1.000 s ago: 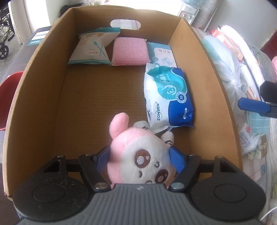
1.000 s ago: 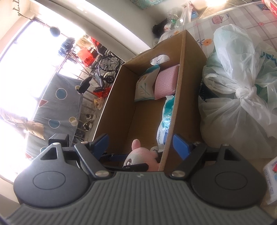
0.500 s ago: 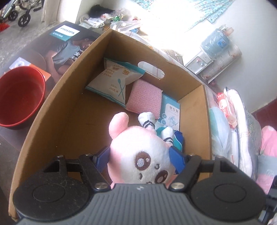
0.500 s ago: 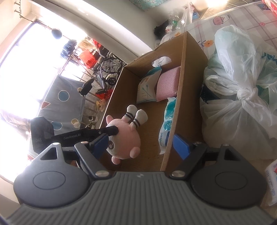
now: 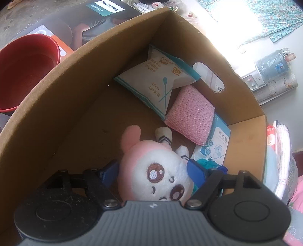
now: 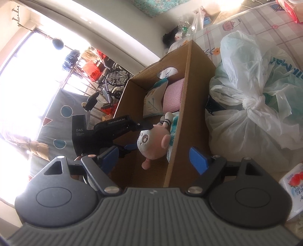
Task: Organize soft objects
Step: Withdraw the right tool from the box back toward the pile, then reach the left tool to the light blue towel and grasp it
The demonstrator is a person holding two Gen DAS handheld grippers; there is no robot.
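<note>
Left hand-held gripper (image 5: 152, 171) points steeply down into the box (image 5: 56, 106), rolled so the box runs diagonally across its view. The plush (image 5: 151, 170) sits between its blue fingers (image 5: 195, 168); the jaws have just been opening, and whether the pads still press on the toy can't be told. In the right view the plush hangs head down over the box's near end, feet toward the far wall.

Right hand-held gripper (image 6: 153, 159) is spread wide with nothing between its fingers, aimed along the box's right wall from outside.

Box contents at the far end: swab pack (image 5: 161, 83) leaning on the wall, pink sponge (image 5: 189, 117) beside it, a small blue-and-white carton (image 5: 219, 140) to the right. The box stands on a patterned cloth (image 6: 246, 28).

Left view only: red bowl (image 5: 24, 68) and a printed carton (image 5: 106, 11) left of the box. Right view only: tied plastic bags (image 6: 255, 106) just right of the box, tissue pack (image 6: 291, 185) near right, bright window (image 6: 28, 56) and a wheelchair (image 6: 113, 83) far left, and the left tool's black body (image 6: 98, 134).
</note>
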